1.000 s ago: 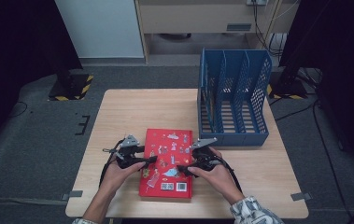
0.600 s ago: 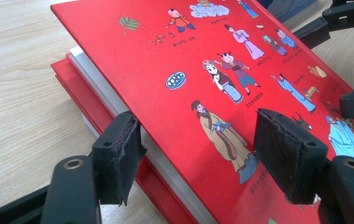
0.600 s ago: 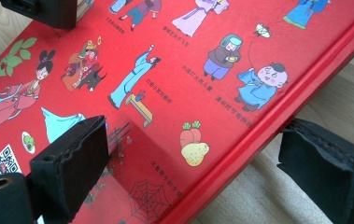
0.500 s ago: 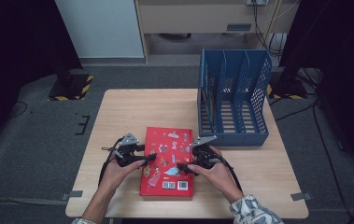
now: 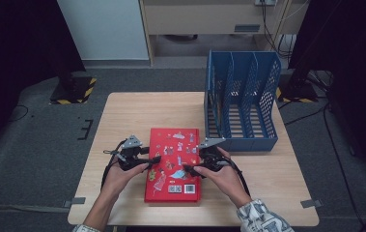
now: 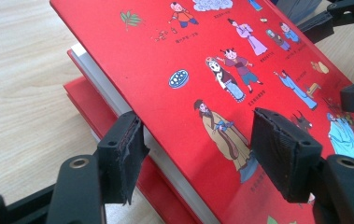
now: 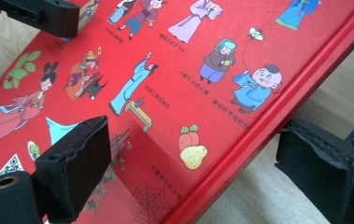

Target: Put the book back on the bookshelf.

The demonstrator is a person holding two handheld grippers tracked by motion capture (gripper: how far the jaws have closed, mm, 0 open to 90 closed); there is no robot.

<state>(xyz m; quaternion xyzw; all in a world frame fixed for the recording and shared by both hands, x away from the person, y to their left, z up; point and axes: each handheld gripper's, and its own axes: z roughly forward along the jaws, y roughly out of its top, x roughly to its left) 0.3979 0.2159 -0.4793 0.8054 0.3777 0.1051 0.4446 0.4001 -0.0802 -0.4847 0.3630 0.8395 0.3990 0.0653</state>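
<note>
Red hardcover book (image 5: 173,164), cover printed with cartoon figures, lies flat on the table (image 5: 122,116) beside the blue file rack (image 5: 241,101). Left gripper (image 6: 202,154) has just been closing, its jaws astride the lifted front cover, pads not pressing. Right gripper (image 7: 188,172) gapes wide across the spine edge, gripping nothing.

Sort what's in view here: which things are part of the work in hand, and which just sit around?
In the job:
- red book, front cover lifted off the pages
- left gripper, jaws just closing around that cover's edge
- right gripper, open, straddling the book's spine edge

Just around:
- blue file rack, beside the book, possibly where it goes
- wooden table
</note>
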